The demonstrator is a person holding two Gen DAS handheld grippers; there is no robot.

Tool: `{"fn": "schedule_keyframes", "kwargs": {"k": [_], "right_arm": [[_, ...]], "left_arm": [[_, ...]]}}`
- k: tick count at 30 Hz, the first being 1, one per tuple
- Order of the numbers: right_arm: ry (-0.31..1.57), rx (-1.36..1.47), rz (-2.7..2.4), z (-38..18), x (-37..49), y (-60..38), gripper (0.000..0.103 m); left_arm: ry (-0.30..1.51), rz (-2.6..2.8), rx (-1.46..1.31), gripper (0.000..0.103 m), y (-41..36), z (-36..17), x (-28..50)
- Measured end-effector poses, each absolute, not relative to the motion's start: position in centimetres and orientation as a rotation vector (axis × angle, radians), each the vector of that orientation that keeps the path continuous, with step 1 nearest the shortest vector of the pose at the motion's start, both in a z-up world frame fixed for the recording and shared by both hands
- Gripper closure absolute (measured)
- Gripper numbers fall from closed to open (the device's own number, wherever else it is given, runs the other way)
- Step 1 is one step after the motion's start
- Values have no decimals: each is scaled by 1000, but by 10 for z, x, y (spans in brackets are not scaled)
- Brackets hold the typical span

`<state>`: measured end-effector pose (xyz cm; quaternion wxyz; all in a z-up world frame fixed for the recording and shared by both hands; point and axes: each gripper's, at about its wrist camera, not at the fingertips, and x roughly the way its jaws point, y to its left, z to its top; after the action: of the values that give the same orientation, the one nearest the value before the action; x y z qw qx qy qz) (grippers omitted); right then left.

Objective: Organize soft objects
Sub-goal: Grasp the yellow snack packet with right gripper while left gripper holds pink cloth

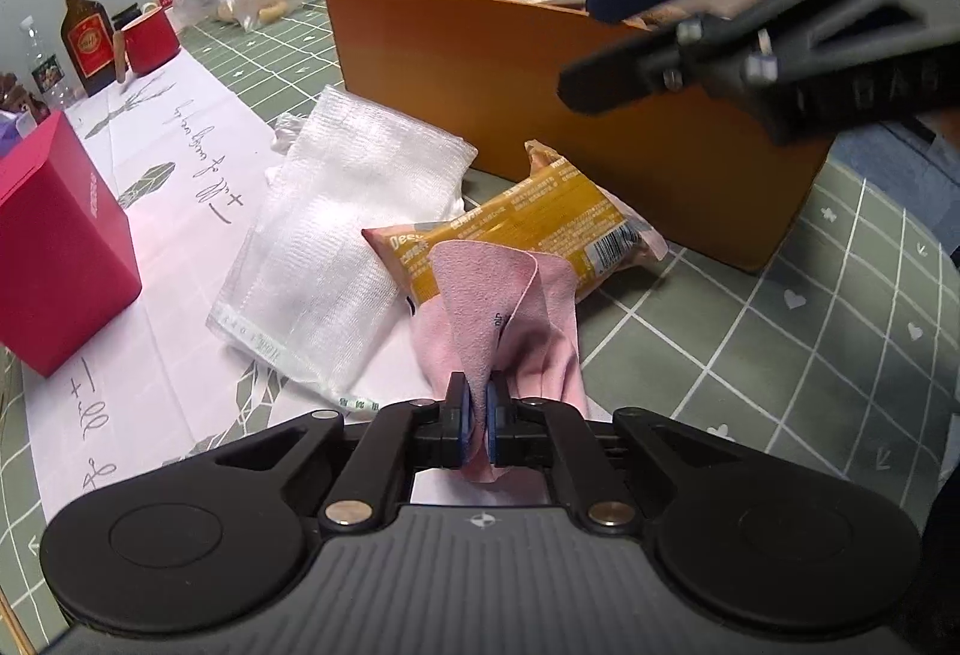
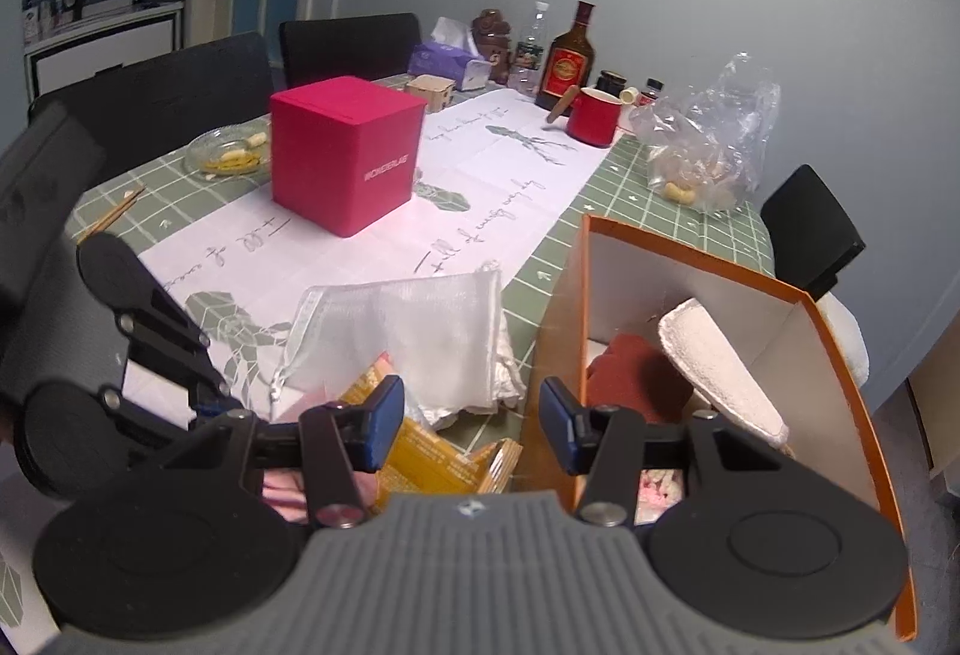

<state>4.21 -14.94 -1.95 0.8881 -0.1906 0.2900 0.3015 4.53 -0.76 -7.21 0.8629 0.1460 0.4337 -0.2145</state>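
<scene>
the left gripper (image 1: 478,418) has its blue pads pressed together on a fold of the pink cloth (image 1: 510,319), pinching it at the near edge of the table; the rest of that cloth drapes away toward 12 o'clock and lies over the near end of a yellow snack packet (image 1: 540,223). the packet rests flat on the green checked tablecloth (image 1: 780,355), just beside the front wall of the orange box (image 1: 540,73), which stands at about 1 o'clock from the pinch. at 11 o'clock from the left gripper a white mesh pouch (image 1: 336,247) lies partly on a white printed paper sheet (image 1: 180,163), touching the packet's left end. a red cube box (image 1: 60,241) stands at 9 o'clock, well apart from the cloth. the right gripper (image 2: 471,430) hangs over the near corner of the orange box, its fingers spread with nothing between the pads; in the left wrist view it shows at 2 o'clock, above the box rim. inside the box, in the right wrist view, a cream towel (image 2: 720,373) leans tilted against a rust-red cloth (image 2: 636,373). a brown bottle (image 2: 567,61) and red mug (image 2: 594,115) stand at the far side of the table.
</scene>
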Motion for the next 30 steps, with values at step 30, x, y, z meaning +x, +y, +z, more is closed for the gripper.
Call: {"fn": "schedule_keyframes", "kwargs": {"k": [30], "right_arm": [[646,-863,684,-101,43,-85,24]], "left_arm": [[1113,-386,174,97,56,-66,47]]}}
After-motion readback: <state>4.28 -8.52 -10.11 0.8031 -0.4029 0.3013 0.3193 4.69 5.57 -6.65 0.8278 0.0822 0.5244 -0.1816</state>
